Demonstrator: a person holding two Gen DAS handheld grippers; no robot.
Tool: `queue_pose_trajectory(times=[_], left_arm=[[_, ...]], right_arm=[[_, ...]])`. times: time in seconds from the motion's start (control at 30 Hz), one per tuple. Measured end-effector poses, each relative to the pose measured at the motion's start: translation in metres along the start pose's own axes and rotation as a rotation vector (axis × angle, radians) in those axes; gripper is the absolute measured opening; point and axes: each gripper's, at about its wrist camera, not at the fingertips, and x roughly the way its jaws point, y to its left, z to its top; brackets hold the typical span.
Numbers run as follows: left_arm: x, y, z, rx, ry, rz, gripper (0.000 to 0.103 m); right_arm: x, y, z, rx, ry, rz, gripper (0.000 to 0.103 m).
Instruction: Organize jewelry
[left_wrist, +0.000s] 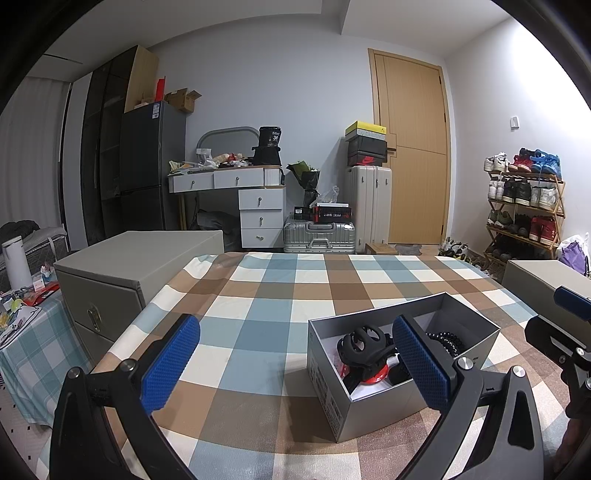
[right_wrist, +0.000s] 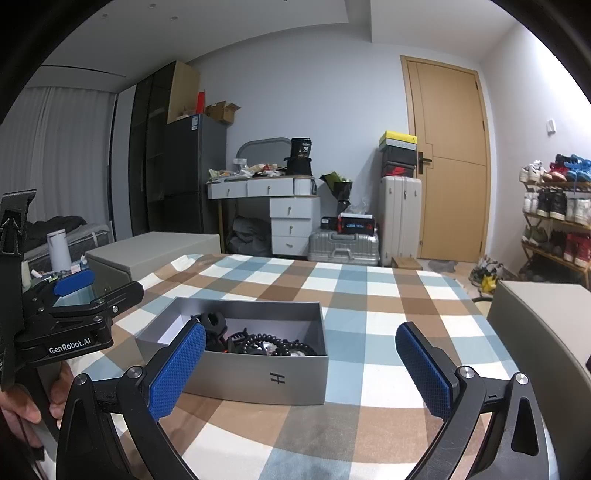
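Observation:
An open silver box (left_wrist: 376, 410) stands on the checked tablecloth (left_wrist: 258, 314). Inside lie a black claw hair clip (left_wrist: 360, 345), a red item (left_wrist: 373, 374) and black coiled and beaded pieces (left_wrist: 445, 341). The box also shows in the right wrist view (right_wrist: 258, 376), with the clip (right_wrist: 212, 323) and coiled pieces (right_wrist: 280, 347) inside. My left gripper (left_wrist: 295, 363) is open and empty, just left of the box, its right finger in front of the box. My right gripper (right_wrist: 301, 369) is open and empty, in front of the box. The left gripper shows at the left edge (right_wrist: 74, 288) in the right wrist view.
A grey storage box (left_wrist: 122, 273) stands at the table's left, another at the right (right_wrist: 535, 332). A side table with a white bottle (left_wrist: 16, 262) is at far left. Behind are a dresser (left_wrist: 255, 199), suitcases (left_wrist: 319, 236), a door and a shoe rack (left_wrist: 524, 206).

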Motion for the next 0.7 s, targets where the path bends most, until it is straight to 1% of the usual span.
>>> queue_pose_trajectory(times=[0.13, 0.33, 0.7], left_arm=[[0.0010, -0.0001, -0.0006, 0.000, 0.000, -0.001, 0.102], [0.0005, 0.0028, -0.0004, -0.008, 0.003, 0.017, 0.102], [0.0015, 0.0018, -0.0016, -0.002, 0.004, 0.004, 0.102]], right_arm=[[-0.0005, -0.0002, 0.0000, 0.000, 0.000, 0.000, 0.103], [-0.0005, -0.0001, 0.0000, 0.000, 0.000, 0.000, 0.103], [-0.0008, -0.0001, -0.0002, 0.000, 0.000, 0.000, 0.103]])
